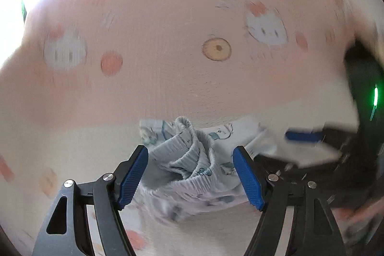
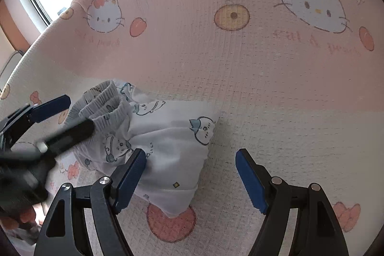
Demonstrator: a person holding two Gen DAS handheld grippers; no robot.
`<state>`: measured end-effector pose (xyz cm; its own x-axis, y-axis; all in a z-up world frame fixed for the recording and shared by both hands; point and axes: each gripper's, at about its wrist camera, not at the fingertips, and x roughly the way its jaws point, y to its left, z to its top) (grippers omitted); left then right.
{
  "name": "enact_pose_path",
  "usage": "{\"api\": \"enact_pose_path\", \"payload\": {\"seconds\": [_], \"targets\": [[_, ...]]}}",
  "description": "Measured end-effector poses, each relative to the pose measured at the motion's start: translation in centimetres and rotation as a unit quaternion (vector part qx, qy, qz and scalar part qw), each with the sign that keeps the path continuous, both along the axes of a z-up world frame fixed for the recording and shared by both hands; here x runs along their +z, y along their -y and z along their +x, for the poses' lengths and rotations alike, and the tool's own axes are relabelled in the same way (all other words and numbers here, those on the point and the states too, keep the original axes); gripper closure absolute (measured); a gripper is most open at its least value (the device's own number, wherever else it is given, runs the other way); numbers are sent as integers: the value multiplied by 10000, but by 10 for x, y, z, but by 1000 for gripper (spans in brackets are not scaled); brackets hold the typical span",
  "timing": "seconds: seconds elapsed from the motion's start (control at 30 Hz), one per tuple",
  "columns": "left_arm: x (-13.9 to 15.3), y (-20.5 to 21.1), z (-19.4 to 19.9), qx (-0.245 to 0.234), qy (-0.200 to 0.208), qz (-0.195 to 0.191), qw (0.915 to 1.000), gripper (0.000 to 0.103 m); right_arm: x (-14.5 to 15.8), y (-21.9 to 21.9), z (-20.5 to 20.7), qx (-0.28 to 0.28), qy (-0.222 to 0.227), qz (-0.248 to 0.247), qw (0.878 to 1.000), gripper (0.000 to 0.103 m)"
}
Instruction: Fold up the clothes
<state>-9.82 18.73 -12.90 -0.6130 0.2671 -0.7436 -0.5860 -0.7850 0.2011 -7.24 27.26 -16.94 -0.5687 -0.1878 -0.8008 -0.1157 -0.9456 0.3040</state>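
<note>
Nearest, both the left gripper (image 1: 189, 174) and right gripper (image 2: 189, 179) hung with fingers apart, gripping nothing, seemingly released, above the bunched printed shorts (image 2: 165, 145) at ten o'clock, lying on the pink cartoon-cat bedsheet (image 2: 264, 64) beyond.

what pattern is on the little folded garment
White or pale blue with small cartoon bird-like characters, gathered elastic waistband; the garment shows best in the right wrist view.

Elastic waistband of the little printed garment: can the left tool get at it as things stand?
Probably yes. The left tool is open, its pads either side of the bunched waistband with nothing covering it. The right tool, also open, sits toward the garment's other end, clear of that path.
</note>
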Motion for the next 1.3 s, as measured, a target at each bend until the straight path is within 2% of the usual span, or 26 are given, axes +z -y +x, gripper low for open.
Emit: {"api": "enact_pose_path", "payload": {"seconds": [0.07, 0.2, 0.3, 0.37, 0.4, 0.57, 0.63, 0.67, 0.7, 0.77, 0.83, 1.0, 1.1, 1.2, 1.23, 1.27, 1.3], "targets": [[-4, -2, 4, -187, -265, -163, 9993, 32, -2, -2, -3, -14, 20, -17, 10000, 26], [-12, 0, -7, -218, -267, -293, 9990, 36, -8, -8, -7, 85, 10, -236, 9997, 26], [-13, 6, -16, -209, -101, -114, 9997, 45, -15, -14, -11, 69, 57, -488, 9988, 26], [-15, 11, -20, -155, 59, 74, 9998, 70, -18, -16, -14, 40, 73, -607, 9981, 26], [-16, 13, -21, -119, 148, 179, 9997, 75, -20, -16, -15, 51, 89, -639, 9979, 26], [-16, 34, -32, 273, 757, 878, 9929, 77, -25, -11, -20, 127, -32, -605, 9981, 26], [-14, 37, -34, 364, 921, 1036, 9897, 79, -25, -9, -21, 143, -135, -608, 9980, 26], [-12, 39, -34, 385, 984, 1080, 9885, 80, -25, -8, -21, 155, -172, -642, 9977, 32], [-10, 41, -33, 406, 1048, 1123, 9873, 80, -25, -8, -21, 167, -208, -677, 9974, 56], [-7, 44, -32, 465, 1131, 1159, 9857, 81, -22, -5, -24, 209, -212, -751, 9967, 63], [-4, 45, -27, 495, 1009, 971, 9889, 81, -15, -2, -22, 320, -364, -633, 9968, 70], [-6, 46, -23, 498, 650, 571, 9950, 81, 5, 7, -20, 536, -470, -305, 9970, 70], [-22, 55, -33, 807, 849, 426, 9922, 80, 6, 10, -23, 598, -386, -191, 9973, 70], [-37, 66, -40, 1236, 679, 112, 9899, 80, 1, 11, -27, 624, -190, -45, 9979, 70], [-45, 68, -42, 1443, 498, -359, 9876, 82, -1, 11, -28, 629, -144, -17, 9979, 70], [-64, 72, -47, 1709, 321, -1211, 9773, 85, -3, 9, -28, 637, -117, -34, 9979, 70], [-74, 82, -50, 1871, 355, -1426, 9713, 83, -6, 6, -29, 563, -23, -39, 9984, 70]]}}
